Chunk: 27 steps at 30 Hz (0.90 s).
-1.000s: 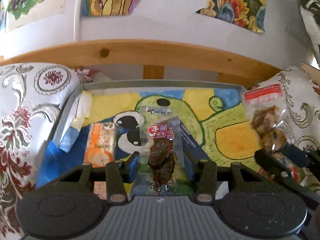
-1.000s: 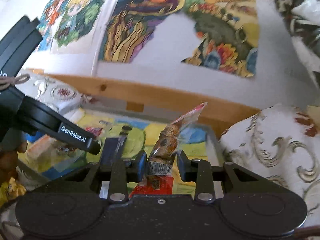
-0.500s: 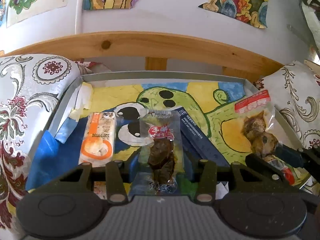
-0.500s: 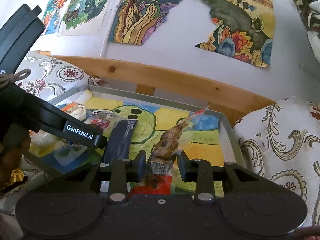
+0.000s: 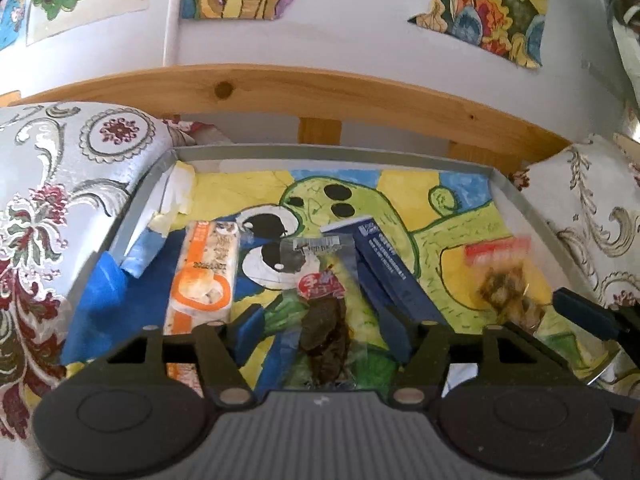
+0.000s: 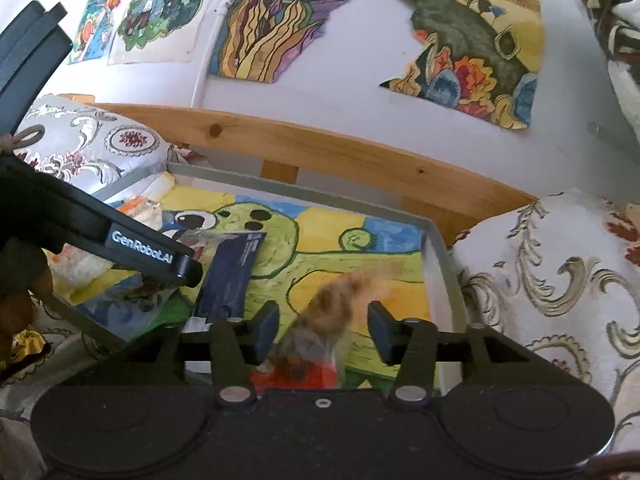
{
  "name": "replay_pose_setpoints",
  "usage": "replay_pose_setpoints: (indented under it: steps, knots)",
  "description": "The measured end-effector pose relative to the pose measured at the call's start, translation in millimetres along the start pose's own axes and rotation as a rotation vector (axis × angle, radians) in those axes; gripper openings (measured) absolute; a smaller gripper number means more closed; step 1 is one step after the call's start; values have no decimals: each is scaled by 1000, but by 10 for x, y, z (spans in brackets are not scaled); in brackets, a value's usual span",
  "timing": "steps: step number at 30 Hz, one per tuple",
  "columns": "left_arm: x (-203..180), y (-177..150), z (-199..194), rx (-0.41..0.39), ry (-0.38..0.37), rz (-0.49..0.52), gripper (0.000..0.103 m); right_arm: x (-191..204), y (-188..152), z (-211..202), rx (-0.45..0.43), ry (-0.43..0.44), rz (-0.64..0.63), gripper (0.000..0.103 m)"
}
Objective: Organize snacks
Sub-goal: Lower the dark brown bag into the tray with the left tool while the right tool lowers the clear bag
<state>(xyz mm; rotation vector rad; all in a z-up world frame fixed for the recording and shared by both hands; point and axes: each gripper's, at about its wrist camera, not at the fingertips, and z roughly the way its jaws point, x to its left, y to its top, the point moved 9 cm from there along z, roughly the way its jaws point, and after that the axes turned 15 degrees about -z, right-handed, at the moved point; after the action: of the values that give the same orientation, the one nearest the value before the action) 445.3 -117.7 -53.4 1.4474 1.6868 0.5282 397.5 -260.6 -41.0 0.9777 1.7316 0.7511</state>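
Four snack packs lie in the grey tray [image 5: 132, 216], whose floor is lined with a painted green cartoon picture, and going from left to right they sit roughly in a row, which suggests each is being laid side by side rather than piled. Farthest left is the orange-and-white pack [image 5: 204, 276], flat and lengthwise. Next is the clear packet of dark dried meat [image 5: 324, 312] with a red label, lying between the spread fingers of the left gripper [image 5: 320, 332], which do not touch it; it looks just set down. Beside it the dark blue box [image 5: 388, 264] rests at a slant. At the right end, the clear bag of brown pieces with a red strip [image 6: 336, 312] is blurred between the wide-apart fingers of the right gripper [image 6: 322, 330], apparently dropping free onto the tray's yellow area near the right wall.
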Motion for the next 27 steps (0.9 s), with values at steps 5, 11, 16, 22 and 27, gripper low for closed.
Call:
replay_pose_setpoints:
  steps: [5, 11, 16, 22, 27]
  knots:
    - [-4, 58, -193, -46, -15, -5, 86, -93, 93, -163, -22, -26, 8, 71]
    - [40, 145, -482, -90, -27, -26, 97, -188, 250, -391, -50, -54, 10, 82]
    - [73, 206, -784, -128, -27, -23, 102, -209, 371, -633, -80, -60, 17, 95]
    - [93, 225, -1177, -177, -22, 20, 103, -218, 530, -971, -131, -71, 14, 102]
    - [195, 191, -1507, -222, -24, -9, 103, -211, 630, -1268, -157, -87, 17, 102]
